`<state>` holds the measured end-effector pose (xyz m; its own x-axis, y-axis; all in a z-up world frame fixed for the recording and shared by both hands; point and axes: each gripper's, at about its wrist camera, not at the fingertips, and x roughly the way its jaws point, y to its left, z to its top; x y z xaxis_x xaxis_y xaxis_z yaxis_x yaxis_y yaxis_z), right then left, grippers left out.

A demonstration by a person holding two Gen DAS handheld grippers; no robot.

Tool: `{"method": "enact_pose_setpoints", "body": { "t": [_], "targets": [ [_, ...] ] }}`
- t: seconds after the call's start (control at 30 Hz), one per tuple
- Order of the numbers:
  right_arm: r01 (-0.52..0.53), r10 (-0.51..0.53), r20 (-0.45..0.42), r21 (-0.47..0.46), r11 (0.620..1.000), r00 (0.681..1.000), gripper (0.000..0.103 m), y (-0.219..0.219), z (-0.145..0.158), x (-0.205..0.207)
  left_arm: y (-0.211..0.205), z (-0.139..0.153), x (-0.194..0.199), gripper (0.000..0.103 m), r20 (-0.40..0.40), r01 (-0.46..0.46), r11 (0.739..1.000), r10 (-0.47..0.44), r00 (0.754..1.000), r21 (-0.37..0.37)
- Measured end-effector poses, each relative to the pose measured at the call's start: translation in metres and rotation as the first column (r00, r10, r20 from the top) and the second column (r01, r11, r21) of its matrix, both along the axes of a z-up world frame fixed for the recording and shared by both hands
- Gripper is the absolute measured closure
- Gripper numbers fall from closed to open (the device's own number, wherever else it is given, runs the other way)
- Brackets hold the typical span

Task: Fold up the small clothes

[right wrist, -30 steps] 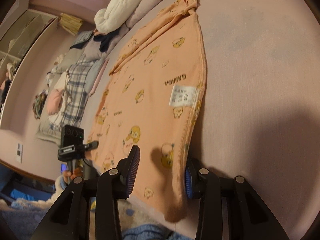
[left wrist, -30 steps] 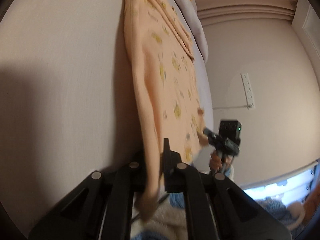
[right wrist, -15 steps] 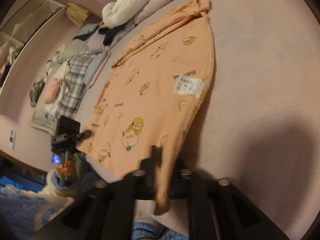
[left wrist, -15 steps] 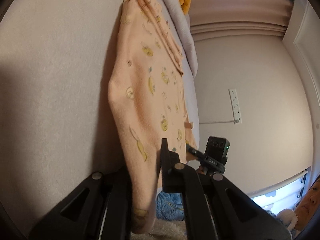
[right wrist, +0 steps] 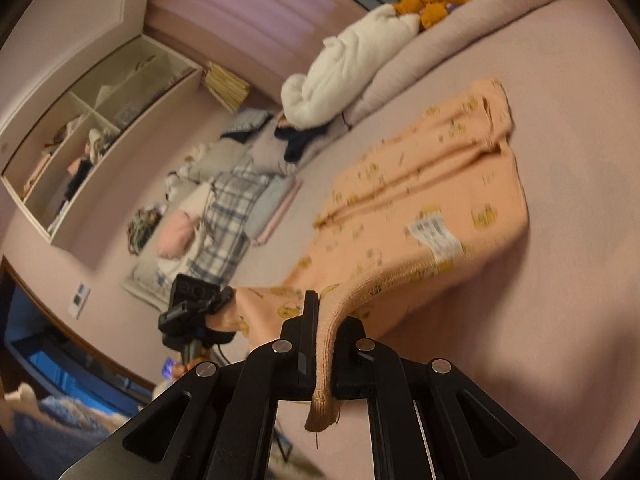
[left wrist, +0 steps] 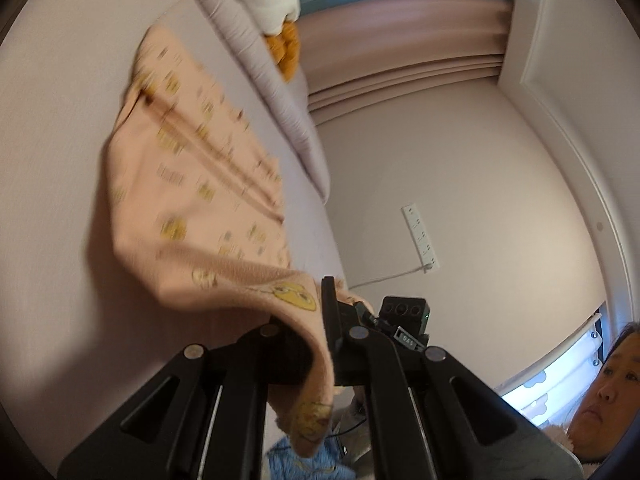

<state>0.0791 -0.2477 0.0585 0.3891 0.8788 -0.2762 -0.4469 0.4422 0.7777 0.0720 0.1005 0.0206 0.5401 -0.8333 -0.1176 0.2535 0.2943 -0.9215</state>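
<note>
A small peach garment with yellow duck prints (left wrist: 192, 200) lies on the pale pink bed (left wrist: 52, 160), its near edge lifted. My left gripper (left wrist: 316, 320) is shut on one near corner of it. My right gripper (right wrist: 326, 332) is shut on the other near corner; cloth hangs down between its jaws. In the right wrist view the garment (right wrist: 420, 208) shows a white label (right wrist: 436, 236), and the far end stays on the bed (right wrist: 560, 120). The left gripper (right wrist: 224, 300) appears at the left there; the right gripper (left wrist: 372, 316) appears behind my left fingers.
White bedding (right wrist: 344, 72) and an orange soft toy (right wrist: 432, 4) lie at the bed's far end. Plaid and grey clothes (right wrist: 228, 196) are piled along the left. A wall shelf (right wrist: 88, 132) stands beyond. A wall outlet strip (left wrist: 420, 236) and a person's face (left wrist: 612, 384) are at right.
The right gripper closed on the garment's corner. Both grippers have lifted the near edge off the bed and carried it forward, toward the far end.
</note>
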Motion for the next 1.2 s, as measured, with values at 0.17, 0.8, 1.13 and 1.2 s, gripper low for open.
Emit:
{"method": "enact_pose_setpoints", "body": {
  "t": [0.17, 0.8, 1.13, 1.2],
  "targets": [
    [0.069, -0.069, -0.003, 0.034, 0.997, 0.998, 0.097, -0.009, 0.01, 0.03, 0.013, 0.02, 0.037, 0.101, 0.036, -0.038, 0.999, 0.039, 0.999, -0.004],
    [0.249, -0.239, -0.202, 0.025, 0.968, 0.95, 0.097, 0.004, -0.01, 0.217, 0.059, -0.034, 0.239, 0.101, -0.21, -0.182, 0.983, 0.179, 0.961, 0.003],
    [0.197, -0.203, -0.427, -0.059, 0.979, 0.881, 0.063, 0.012, -0.038, 0.243, 0.064, -0.057, 0.277, 0.059, -0.395, -0.116, 0.992, 0.124, 0.91, 0.045],
    [0.165, -0.15, -0.44, -0.005, 0.986, 0.885, 0.053, 0.014, -0.031, 0.243, 0.069, -0.055, 0.276, 0.045, -0.402, -0.117, 0.993, 0.096, 0.911, -0.028]
  ]
}}
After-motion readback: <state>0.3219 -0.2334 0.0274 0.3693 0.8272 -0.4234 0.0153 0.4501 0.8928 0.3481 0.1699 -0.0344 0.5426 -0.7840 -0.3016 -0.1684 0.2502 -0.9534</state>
